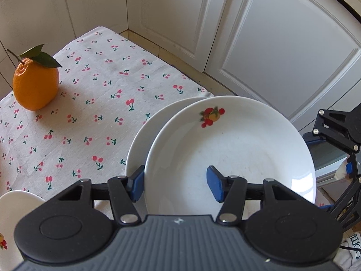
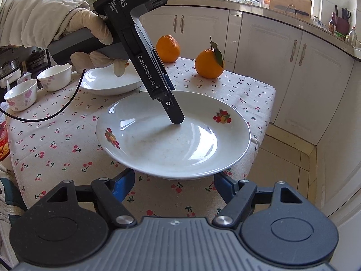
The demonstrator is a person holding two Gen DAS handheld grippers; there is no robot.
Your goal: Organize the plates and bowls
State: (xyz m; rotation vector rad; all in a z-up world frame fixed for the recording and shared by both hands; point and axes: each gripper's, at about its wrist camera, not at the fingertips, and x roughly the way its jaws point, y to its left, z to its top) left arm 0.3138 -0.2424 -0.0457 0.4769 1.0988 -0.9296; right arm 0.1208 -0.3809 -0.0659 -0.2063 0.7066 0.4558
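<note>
A white plate with fruit prints [image 1: 230, 151] [image 2: 173, 135] sits above a second white plate [image 1: 144, 135], offset from it, at the table's corner. My left gripper [image 1: 176, 183] is open, its jaws straddling the top plate's near rim: the left pad [image 1: 136, 185] is outside and the right pad [image 1: 214, 186] inside. In the right wrist view its finger [image 2: 173, 113] reaches down into the plate. My right gripper [image 2: 174, 185] is open and empty, just below the plate's near rim. Another white plate [image 2: 108, 81] and two flowered bowls [image 2: 55, 76] [image 2: 21, 94] stand at the far left.
The table has a cherry-print cloth [image 1: 94, 103]. An orange with leaves [image 1: 35, 83] [image 2: 208, 64] and a second orange [image 2: 168, 48] sit on it. White cabinet doors [image 1: 270, 33] and tiled floor [image 2: 291, 164] lie beyond the table edge. A white dish rim [image 1: 13, 205] is at lower left.
</note>
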